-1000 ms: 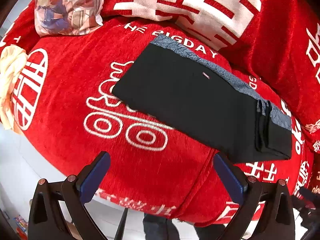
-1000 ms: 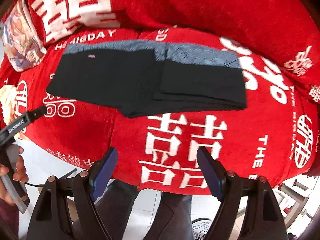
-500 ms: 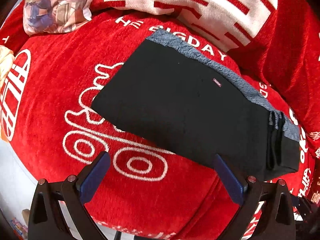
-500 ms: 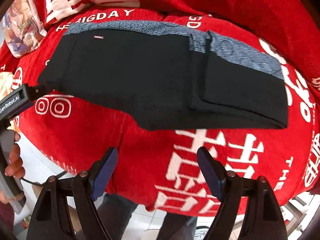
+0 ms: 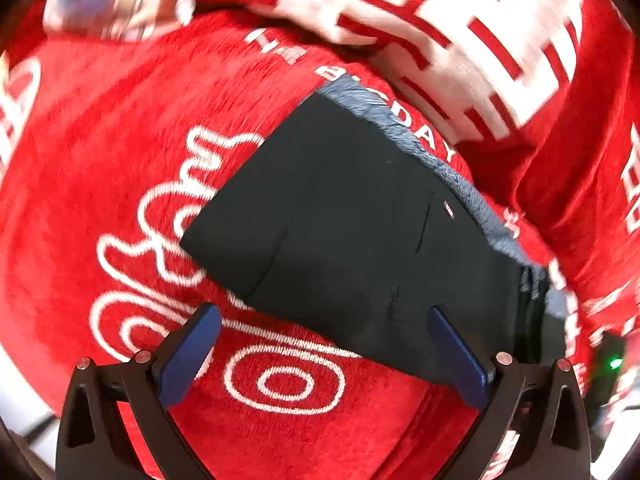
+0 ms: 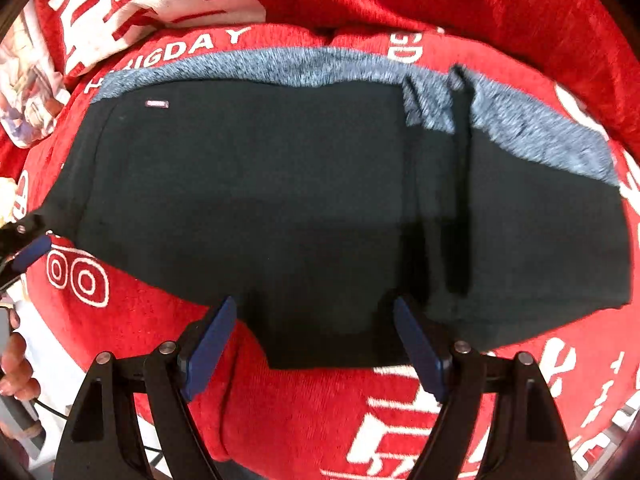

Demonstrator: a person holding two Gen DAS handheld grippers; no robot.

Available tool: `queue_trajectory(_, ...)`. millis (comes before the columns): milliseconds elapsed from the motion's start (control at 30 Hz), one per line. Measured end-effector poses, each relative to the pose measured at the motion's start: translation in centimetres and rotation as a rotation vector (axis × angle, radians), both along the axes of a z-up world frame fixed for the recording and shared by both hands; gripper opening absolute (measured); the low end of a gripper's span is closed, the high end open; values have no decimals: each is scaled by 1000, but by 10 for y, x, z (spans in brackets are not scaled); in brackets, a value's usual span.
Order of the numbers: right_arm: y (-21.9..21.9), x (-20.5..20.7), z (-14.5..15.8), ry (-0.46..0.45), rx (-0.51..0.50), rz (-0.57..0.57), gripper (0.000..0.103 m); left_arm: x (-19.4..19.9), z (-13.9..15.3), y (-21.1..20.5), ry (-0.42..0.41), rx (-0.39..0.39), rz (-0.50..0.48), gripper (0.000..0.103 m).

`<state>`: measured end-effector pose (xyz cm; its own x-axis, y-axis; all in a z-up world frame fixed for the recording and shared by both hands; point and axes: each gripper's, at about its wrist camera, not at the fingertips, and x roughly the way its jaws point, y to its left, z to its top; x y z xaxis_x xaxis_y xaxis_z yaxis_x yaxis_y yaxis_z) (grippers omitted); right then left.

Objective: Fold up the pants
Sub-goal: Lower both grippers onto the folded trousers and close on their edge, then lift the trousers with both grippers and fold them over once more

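Starting at the left, my left gripper [image 5: 320, 354] had dropped closer to the pants [image 5: 360, 232] than a second before, when the whole garment sat small and far up in that view. Now its spread, empty jaws framed the near hem at six o'clock; the pad at five o'clock overlapped the black cloth, though I could not tell if it touched.

The pants lay flat on the red blanket [image 5: 100, 152], already doubled once, grey band along the far edge at twelve o'clock, the stacked fold toward three o'clock.

Further right, my right gripper [image 6: 312, 344] had also sunk, and the pants [image 6: 280, 200] filled most of its view. It stood wide apart and held nothing, straddling the near edge. My left hand [image 6: 16, 368] showed at eight o'clock.

I judged both grippers were nearly placed to pinch the near edge for the next fold.
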<state>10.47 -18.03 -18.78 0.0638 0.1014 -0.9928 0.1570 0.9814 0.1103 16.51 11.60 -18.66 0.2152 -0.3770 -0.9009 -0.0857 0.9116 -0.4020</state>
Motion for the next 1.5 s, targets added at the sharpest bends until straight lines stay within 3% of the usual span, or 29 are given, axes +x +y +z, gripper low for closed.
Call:
queue_trajectory(133, 8, -2, -3, -36, -5, 51, 89, -5, -14, 10, 28, -206, 71, 103)
queue_trajectory(233, 9, -4, -3, -46, -6, 62, 89, -3, -13, 0, -10, -270, 71, 103)
queue_trajectory(567, 10, -7, -2, -52, 13, 65, 89, 11, -16, -19, -6, -199, 102, 103)
queue_trajectory(700, 8, -7, -2, -53, 22, 69, 89, 13, 6, -29, -87, -202, 91, 103)
queue_trajectory(867, 9, -8, 0, -58, 20, 86, 90, 28, -19, -36, -21, -113, 116, 102)
queue_trajectory(900, 8, -8, 1, -53, 29, 84, 90, 28, -16, -39, -28, -86, 117, 95)
queue_trajectory(1000, -5, -2, 16, -49, 96, 41, 90, 29, -11, -54, -49, 133, 45, 50)
queue_trajectory(1033, -10, 3, 24, -54, 113, 28, 90, 28, -11, -57, -64, 172, 15, 44)
queue_trajectory(1100, -20, 22, 42, -67, 149, 19, 90, 23, -3, -67, -132, 262, -76, 40)
queue_trajectory(1233, -21, 75, 73, -90, 214, 41, 90, -6, 8, -112, -354, 567, -347, 39)
queue_trajectory(1267, -15, 92, 79, -85, 244, 62, 90, -10, 8, -117, -384, 606, -382, 39)
queue_trajectory(1500, 82, 178, 81, 108, 418, 312, 90, -18, 8, -121, -446, 661, -454, 39)
